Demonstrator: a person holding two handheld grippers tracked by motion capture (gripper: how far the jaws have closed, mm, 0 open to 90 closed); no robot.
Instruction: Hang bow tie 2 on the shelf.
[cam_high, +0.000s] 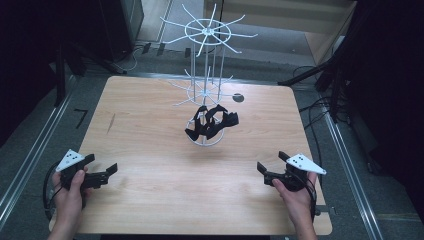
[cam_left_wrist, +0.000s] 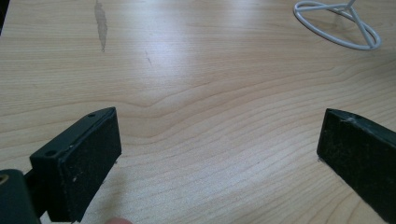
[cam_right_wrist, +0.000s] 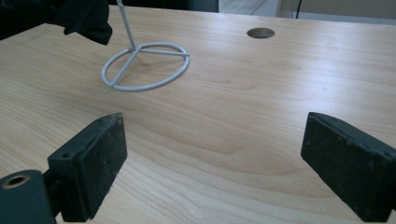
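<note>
A white wire rack (cam_high: 207, 80) with two tiers of radiating arms stands mid-table on a ring base (cam_right_wrist: 145, 65). Black strap-like items (cam_high: 212, 121) hang bunched on its lowest level, just above the base. The left gripper (cam_high: 102, 168) rests near the table's front left, held by a hand, jaws wide apart with nothing between them (cam_left_wrist: 219, 149). At the front right the right gripper (cam_high: 270, 162) is likewise open and empty (cam_right_wrist: 215, 154), pointing toward the rack. Part of the ring base (cam_left_wrist: 337, 23) shows at the top right of the left gripper view.
The wooden table (cam_high: 150, 150) has a round cable hole (cam_high: 238, 97) behind the rack and a dark scuff (cam_left_wrist: 100, 23) at the left. Cables and dark stands lie on the floor around the table. A metal rail (cam_high: 30, 150) runs along the left.
</note>
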